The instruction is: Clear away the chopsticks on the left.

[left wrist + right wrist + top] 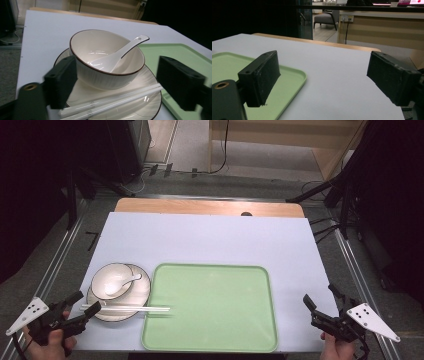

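Two pairs of tongs are in my hands, both low at the near edge of the tabletop [210, 237], which is covered in a pale lavender-white sheet. My left tongs [86, 306] stand wide, nothing between the black jaws; they point at the glossy white ceramic bowl with a thin brown rim [106, 60] and frame it in the left gripper view without touching it. That bowl sits on a round white ribbed plate with a dark edge [147, 105] at the left of the tabletop, just beside the left rim of the rectangular pale green plastic tray [210, 307]. A white ceramic soup spoon [117, 56] lies in the bowl, scoop down on the bottom, handle leaning over the rim toward the tray. A pair of white chopsticks [112, 102] lies across the near part of the plate, in front of the bowl; in the high view their tips reach over the tray's left edge, and their other ends lie close to my left jaws.

My right tongs [320, 306] are also wide and hold nothing. They hover off the tray's right side, one jaw above its near right corner, the other over bare sheet.
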